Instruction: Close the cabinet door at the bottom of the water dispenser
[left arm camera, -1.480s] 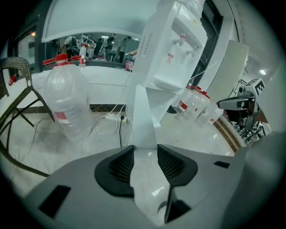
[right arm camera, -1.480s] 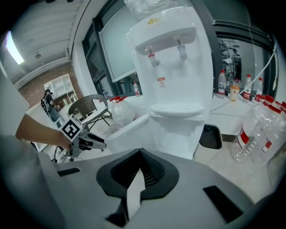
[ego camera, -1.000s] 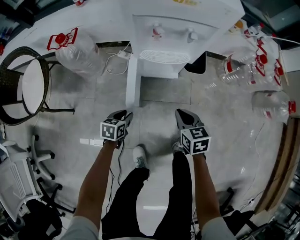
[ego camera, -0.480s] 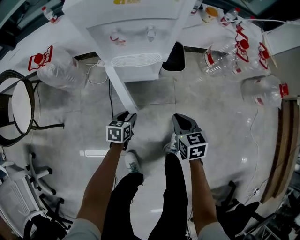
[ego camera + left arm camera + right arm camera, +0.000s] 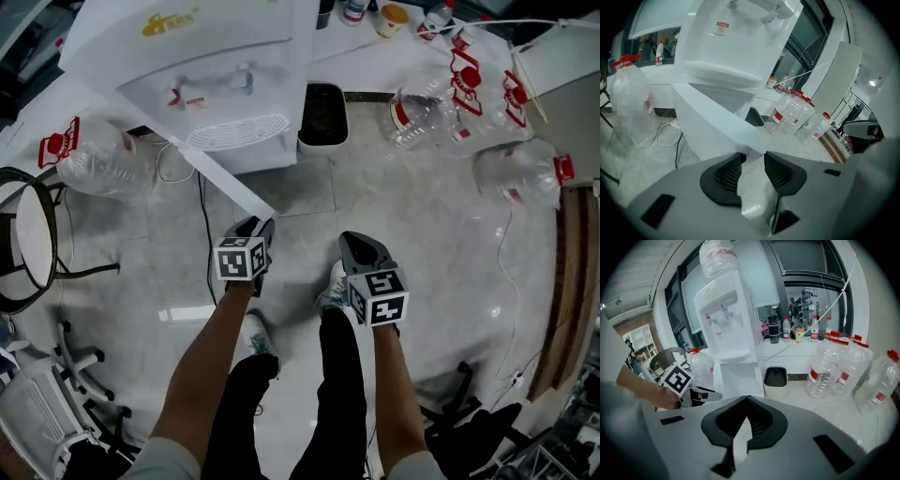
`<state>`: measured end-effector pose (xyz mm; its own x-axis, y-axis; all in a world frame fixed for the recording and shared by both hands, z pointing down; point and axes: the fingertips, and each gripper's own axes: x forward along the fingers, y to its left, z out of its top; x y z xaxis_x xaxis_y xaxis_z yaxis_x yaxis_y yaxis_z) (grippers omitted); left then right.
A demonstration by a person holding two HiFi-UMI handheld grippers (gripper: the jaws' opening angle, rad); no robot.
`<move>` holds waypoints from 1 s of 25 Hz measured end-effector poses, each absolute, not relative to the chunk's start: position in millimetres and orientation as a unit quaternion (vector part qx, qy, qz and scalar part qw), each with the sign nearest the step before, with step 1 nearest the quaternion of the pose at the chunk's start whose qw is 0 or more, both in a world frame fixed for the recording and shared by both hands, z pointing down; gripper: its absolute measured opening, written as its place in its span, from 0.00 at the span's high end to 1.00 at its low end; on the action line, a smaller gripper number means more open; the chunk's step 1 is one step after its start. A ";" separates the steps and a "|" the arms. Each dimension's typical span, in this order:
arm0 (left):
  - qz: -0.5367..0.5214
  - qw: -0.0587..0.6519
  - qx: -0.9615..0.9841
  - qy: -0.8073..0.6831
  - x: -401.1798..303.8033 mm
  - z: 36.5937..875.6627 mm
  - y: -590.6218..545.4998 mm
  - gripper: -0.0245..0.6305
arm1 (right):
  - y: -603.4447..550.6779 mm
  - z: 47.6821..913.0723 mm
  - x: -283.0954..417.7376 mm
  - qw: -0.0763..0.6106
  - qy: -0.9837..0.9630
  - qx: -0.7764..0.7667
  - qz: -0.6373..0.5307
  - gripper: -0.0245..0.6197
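The white water dispenser (image 5: 216, 56) stands at the upper left of the head view. Its bottom cabinet door (image 5: 225, 178) hangs open and slants out over the floor. My left gripper (image 5: 261, 225) is at the door's free edge. In the left gripper view the jaws (image 5: 753, 157) are open, and the door panel (image 5: 712, 126) ends in a corner right at the gap between their tips. The pads do not press on it. My right gripper (image 5: 356, 242) hovers over the floor to the right with its jaws shut (image 5: 746, 398) on nothing. The right gripper view also shows the dispenser (image 5: 729, 319).
Large water bottles lie at the right (image 5: 431, 108) (image 5: 520, 173) and one at the left (image 5: 94, 159). A small white bin (image 5: 323, 117) sits beside the dispenser. A round wicker chair (image 5: 23, 234) is at far left. A black cable (image 5: 202, 234) runs across the floor.
The cabinet door has swung from straight out to about halfway toward the cabinet, with my left gripper staying at its free edge. Both grippers and the person have shifted sideways relative to the dispenser.
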<state>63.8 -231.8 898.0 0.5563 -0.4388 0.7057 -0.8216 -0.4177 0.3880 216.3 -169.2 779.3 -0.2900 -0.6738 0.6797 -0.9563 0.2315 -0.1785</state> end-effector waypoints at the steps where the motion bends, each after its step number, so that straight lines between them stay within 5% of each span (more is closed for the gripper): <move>1: 0.259 0.367 0.803 -0.392 70.1 898.7 -236.7 0.71 | -172.5 781.0 221.0 0.239 -0.745 0.547 0.297 0.92; 25: 0.248 0.328 0.806 -0.427 148.2 917.1 -386.7 0.75 | -274.8 825.4 306.3 0.223 -0.738 0.561 0.301 0.92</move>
<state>148.2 -386.7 917.1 0.5128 -0.5249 0.6793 -0.8501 -0.4207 0.3167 306.3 -274.8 825.4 -0.2704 -0.6941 0.6672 -0.9627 0.1879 -0.1947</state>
